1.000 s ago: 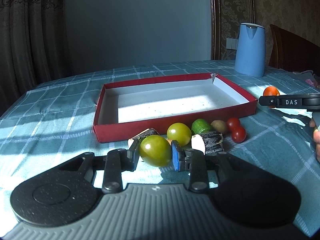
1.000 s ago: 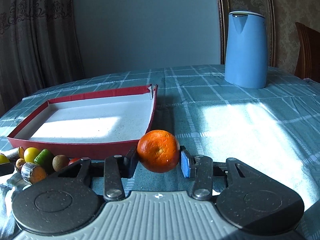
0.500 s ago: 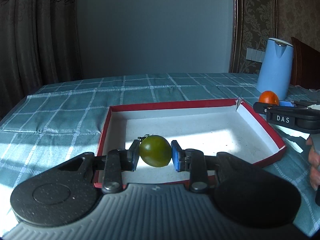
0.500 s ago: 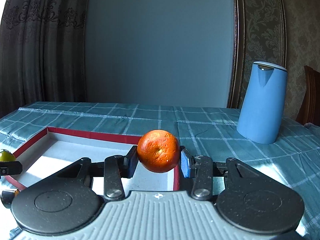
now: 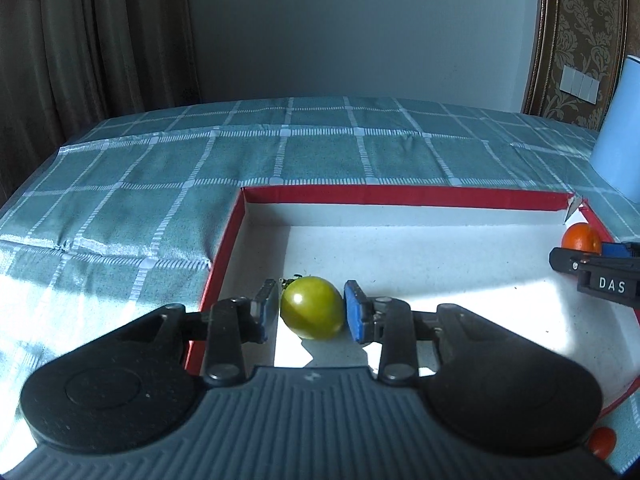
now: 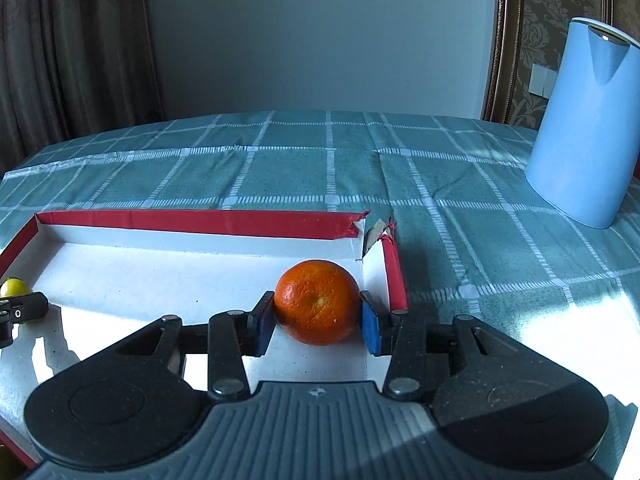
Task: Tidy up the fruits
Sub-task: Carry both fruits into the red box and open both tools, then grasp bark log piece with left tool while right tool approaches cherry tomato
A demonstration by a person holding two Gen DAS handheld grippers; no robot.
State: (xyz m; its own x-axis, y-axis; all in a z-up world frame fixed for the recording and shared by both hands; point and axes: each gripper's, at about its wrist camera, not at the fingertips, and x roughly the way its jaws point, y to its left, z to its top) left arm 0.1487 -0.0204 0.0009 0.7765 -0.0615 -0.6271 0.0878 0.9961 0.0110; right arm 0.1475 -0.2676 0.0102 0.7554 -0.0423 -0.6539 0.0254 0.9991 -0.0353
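Note:
A green tomato lies between the pads of my left gripper, low in the near left part of the red-rimmed white tray. The jaws are opening, and a thin gap shows beside the tomato. I cannot tell whether the tomato rests on the tray floor. My right gripper is shut on an orange just inside the tray's far right corner. In the left wrist view the orange shows at the right edge. In the right wrist view the green tomato shows at the far left.
A light blue kettle stands on the checked teal tablecloth, to the right beyond the tray. A small red tomato lies outside the tray's near right corner. The tray's far right corner is torn.
Both grippers moved forward from the fruit pile over the tray and came down inside it. The left jaws have parted from the green tomato. The right still grips the orange.

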